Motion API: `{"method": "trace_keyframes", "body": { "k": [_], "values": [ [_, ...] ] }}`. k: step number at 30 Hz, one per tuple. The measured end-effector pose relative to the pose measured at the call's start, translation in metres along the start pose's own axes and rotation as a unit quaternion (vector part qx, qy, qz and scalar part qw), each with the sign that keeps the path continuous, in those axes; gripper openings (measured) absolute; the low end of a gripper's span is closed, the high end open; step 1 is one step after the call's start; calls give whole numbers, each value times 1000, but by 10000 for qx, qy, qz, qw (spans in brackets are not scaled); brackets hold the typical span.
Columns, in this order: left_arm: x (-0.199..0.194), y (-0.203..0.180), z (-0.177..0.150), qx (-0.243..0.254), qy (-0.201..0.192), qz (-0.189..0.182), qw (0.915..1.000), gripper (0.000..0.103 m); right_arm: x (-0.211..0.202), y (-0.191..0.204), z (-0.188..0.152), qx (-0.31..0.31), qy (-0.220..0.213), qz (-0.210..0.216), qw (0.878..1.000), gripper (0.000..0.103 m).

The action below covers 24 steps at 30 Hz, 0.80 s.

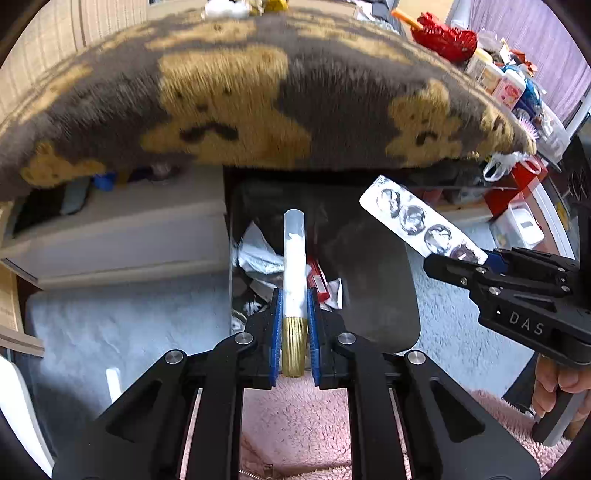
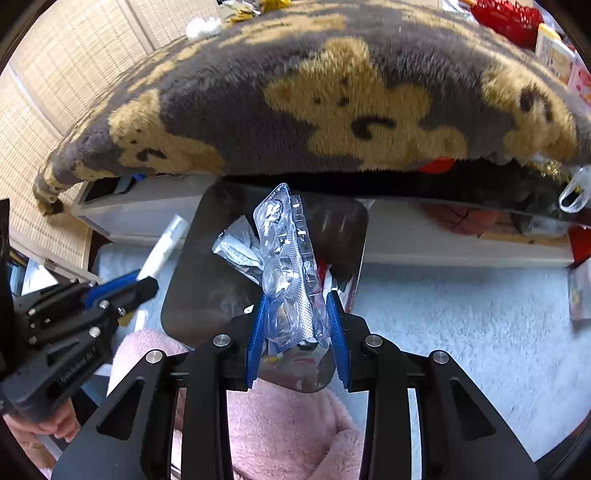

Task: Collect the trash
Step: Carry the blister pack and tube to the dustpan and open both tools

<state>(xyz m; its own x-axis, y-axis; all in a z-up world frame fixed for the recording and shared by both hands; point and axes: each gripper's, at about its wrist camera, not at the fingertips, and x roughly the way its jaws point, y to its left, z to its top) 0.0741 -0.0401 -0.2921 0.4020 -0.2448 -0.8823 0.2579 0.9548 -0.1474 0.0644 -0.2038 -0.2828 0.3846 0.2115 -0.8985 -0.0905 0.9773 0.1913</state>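
Note:
My left gripper [image 1: 294, 310] is shut on a clear plastic tube [image 1: 294, 258] with a gold ribbed cap and white stuff inside; it points out over the dark trash bin [image 1: 373, 295]. My right gripper [image 2: 295, 314] is shut on an empty silver blister pack [image 2: 286, 258] held above the same bin [image 2: 199, 280]. The bin holds crumpled wrappers [image 1: 258, 254] and red packaging. In the left wrist view the right gripper [image 1: 484, 262] shows at the right with the blister pack [image 1: 417, 221]. In the right wrist view the left gripper [image 2: 144, 284] and the tube [image 2: 162, 247] show at the left.
A low table draped in a grey and tan bear-pattern blanket [image 1: 258, 103] overhangs the bin. Clutter of boxes and red items [image 1: 443, 35] sits on its far right. Light blue rug [image 2: 461, 325] covers the floor; pink fleece [image 1: 295, 424] lies below the grippers.

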Motion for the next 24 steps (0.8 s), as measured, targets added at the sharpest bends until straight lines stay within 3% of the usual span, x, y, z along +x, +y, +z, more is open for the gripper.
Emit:
{"method": "trace_keyframes", "body": {
  "k": [18,20,22,24],
  "values": [
    [49,11,11,-112,596,-198,9980,12,45,-2,31,224,487,49,9985,38],
    [48,14,11,-152,607,-188,9979,21,44,-2,35,224,435,-33,9988,39],
    [45,16,12,-177,578,-161,9980,30,41,-3,37,242,386,-73,9989,56],
    [39,17,12,-182,518,-120,9984,37,37,-4,37,257,320,-79,9991,61]
  ]
}}
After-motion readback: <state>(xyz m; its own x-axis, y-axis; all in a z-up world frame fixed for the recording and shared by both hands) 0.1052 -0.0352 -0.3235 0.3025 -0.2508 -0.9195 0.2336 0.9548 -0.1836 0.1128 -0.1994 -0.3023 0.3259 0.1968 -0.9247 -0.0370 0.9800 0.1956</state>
